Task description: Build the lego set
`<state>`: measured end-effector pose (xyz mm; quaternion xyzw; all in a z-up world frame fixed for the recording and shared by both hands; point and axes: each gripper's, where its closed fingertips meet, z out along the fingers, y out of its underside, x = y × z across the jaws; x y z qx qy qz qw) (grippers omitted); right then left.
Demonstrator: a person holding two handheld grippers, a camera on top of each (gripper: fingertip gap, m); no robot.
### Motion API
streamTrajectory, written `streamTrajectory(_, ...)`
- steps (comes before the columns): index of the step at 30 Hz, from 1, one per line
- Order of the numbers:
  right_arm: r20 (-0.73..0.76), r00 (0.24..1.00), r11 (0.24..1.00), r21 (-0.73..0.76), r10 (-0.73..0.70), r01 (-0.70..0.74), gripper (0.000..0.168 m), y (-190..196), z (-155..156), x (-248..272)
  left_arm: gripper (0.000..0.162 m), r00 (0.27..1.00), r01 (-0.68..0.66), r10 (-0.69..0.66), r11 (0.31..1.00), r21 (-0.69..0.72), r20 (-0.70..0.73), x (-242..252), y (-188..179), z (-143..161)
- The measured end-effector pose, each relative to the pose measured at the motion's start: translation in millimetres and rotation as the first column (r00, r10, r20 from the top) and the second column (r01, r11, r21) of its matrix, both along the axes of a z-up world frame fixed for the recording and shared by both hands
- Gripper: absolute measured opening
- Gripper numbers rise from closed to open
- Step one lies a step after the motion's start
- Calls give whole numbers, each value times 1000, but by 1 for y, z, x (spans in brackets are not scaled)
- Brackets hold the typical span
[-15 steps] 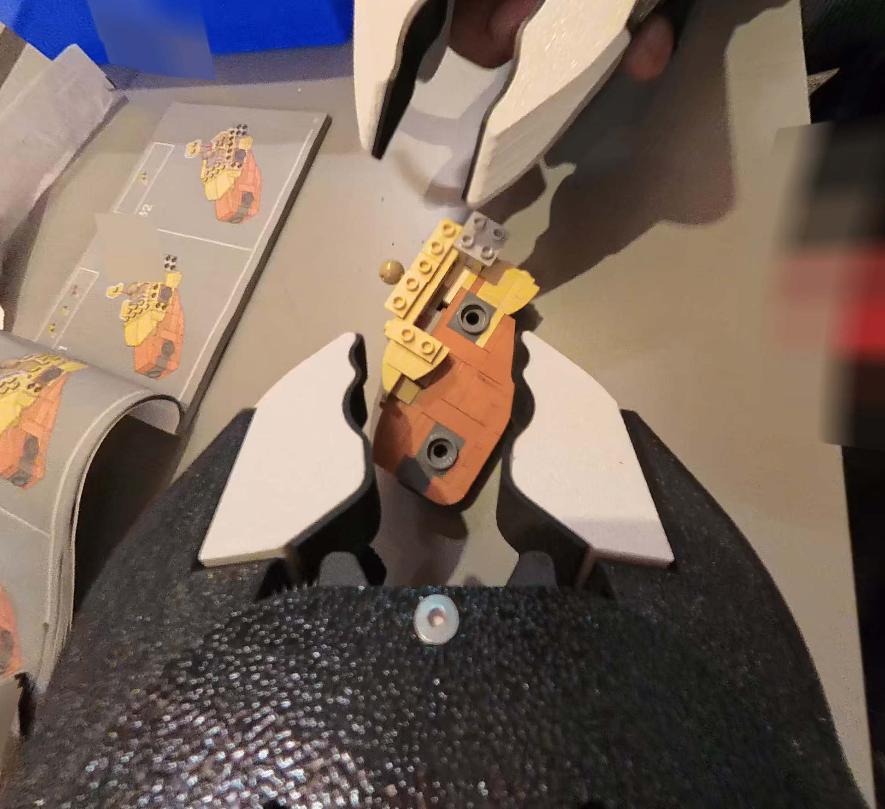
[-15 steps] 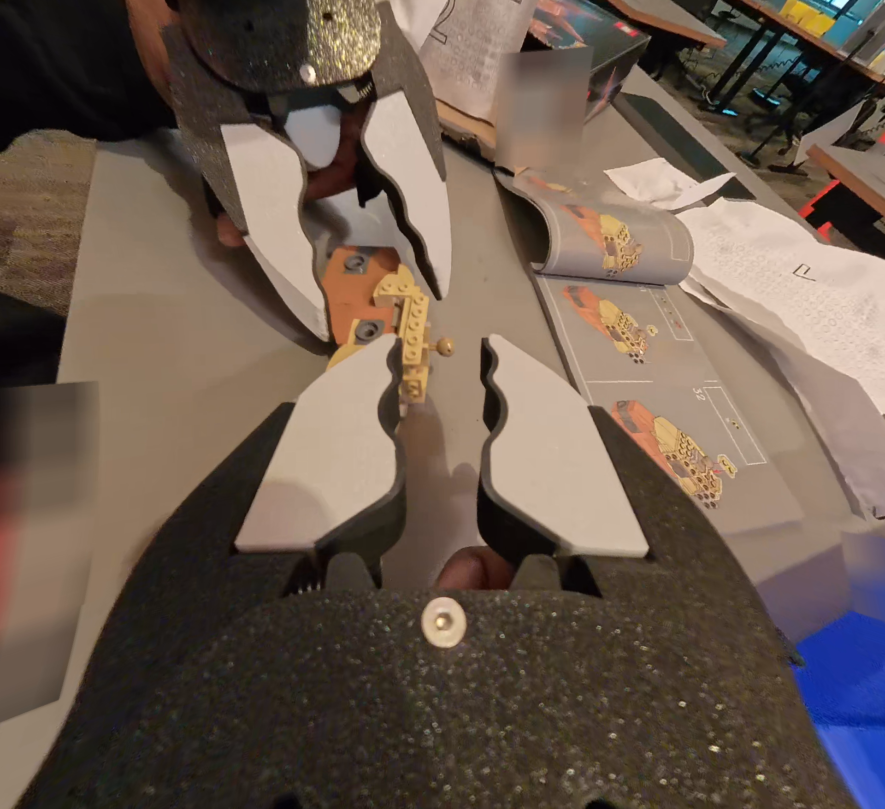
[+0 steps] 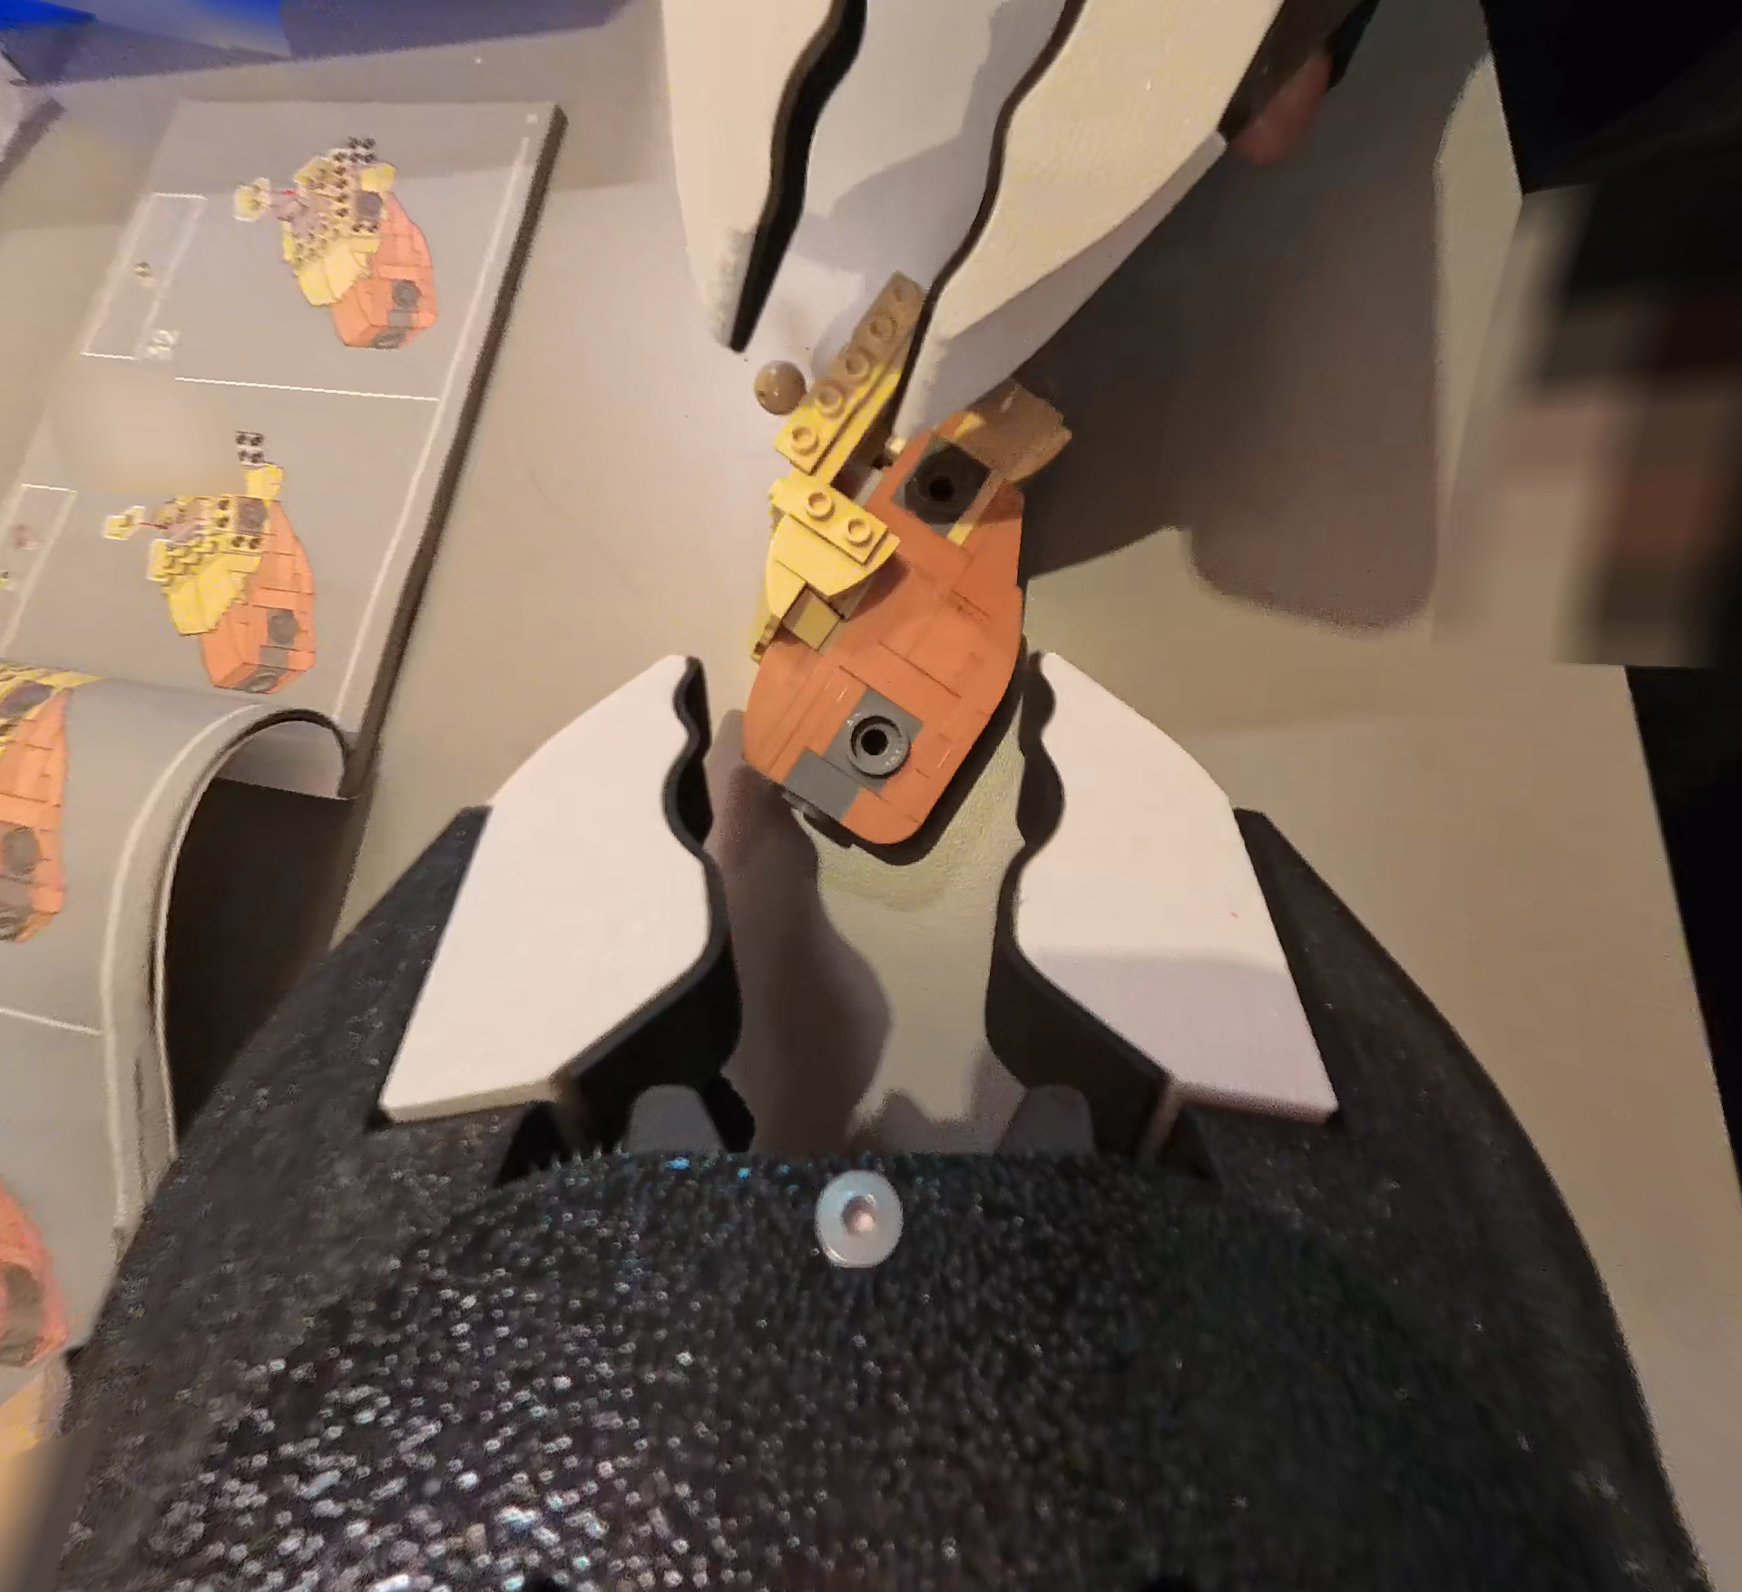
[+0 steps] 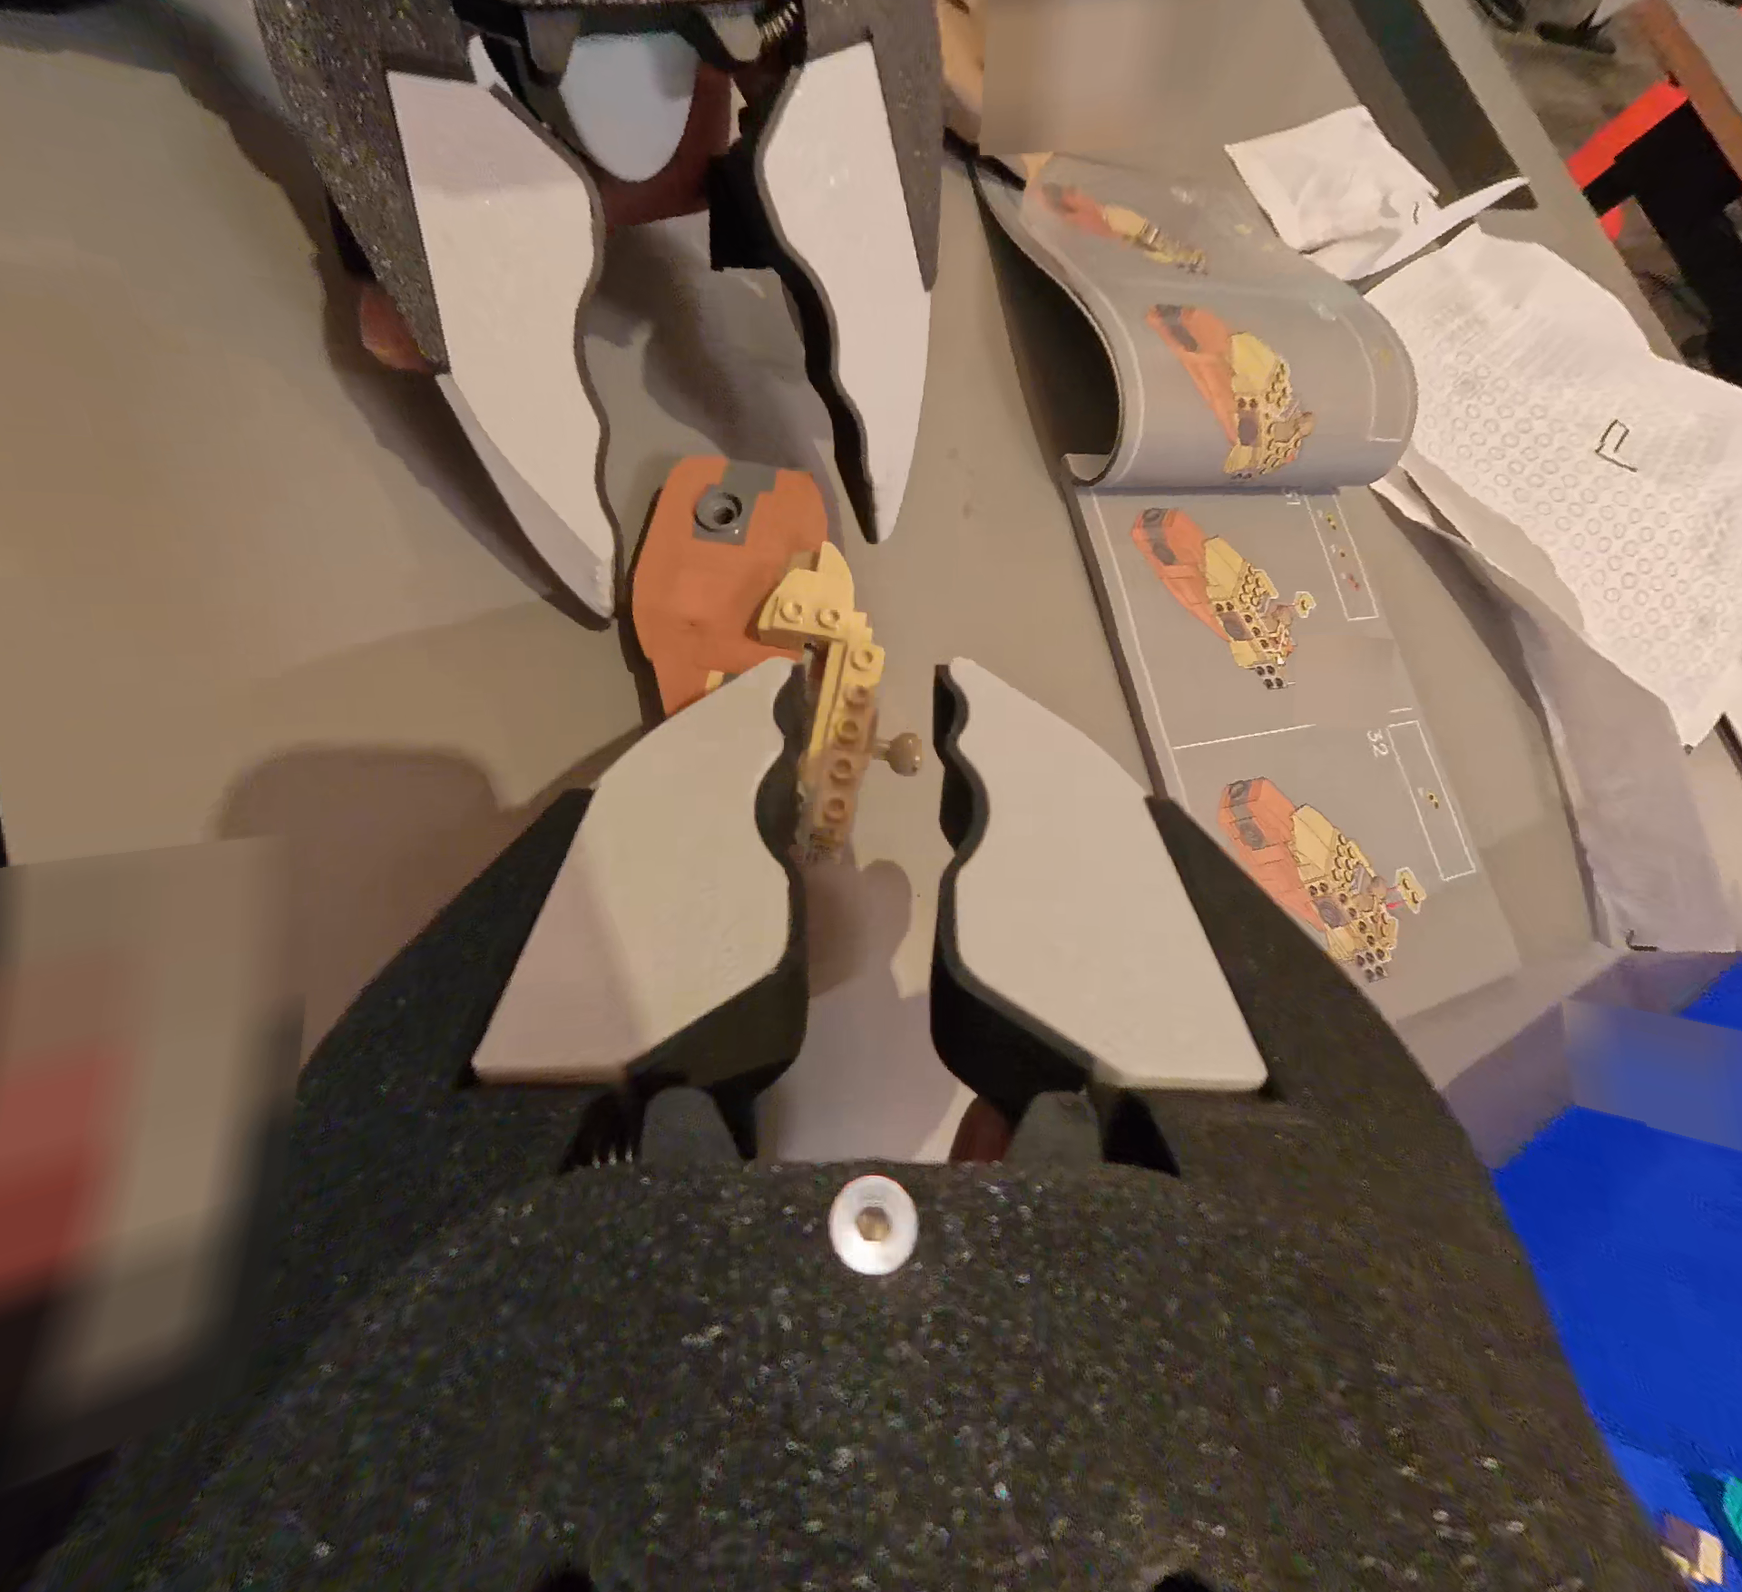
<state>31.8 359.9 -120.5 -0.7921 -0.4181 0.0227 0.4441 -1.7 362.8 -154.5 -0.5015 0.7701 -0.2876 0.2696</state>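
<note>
Lego model — between (open) grippers

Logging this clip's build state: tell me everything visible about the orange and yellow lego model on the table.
The lego model is a small rounded orange hull with two dark grey round sockets, one near each end. Yellow and tan studded plates are stacked along one side, and a tan ball-tipped pin juts sideways. It looks like plastic and lies on the grey table between both open grippers. The right gripper has one finger against the studded strip; the left gripper brackets the hull's end.
</note>
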Motion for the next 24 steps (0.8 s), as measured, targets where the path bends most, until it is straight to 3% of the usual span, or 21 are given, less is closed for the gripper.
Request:
streamTrajectory(11, 165, 986, 999, -49, -15, 24, 17, 3, -15, -3, 61, 1000, 16, -17, 999, -43, -6, 6, -12, -9)
streamTrajectory(24, 127, 992, 999, -47, 21, -15, 12, 8, -13, 10, 64, 1000, -7, 5, 997, -76, -24, 2, 0, -11)
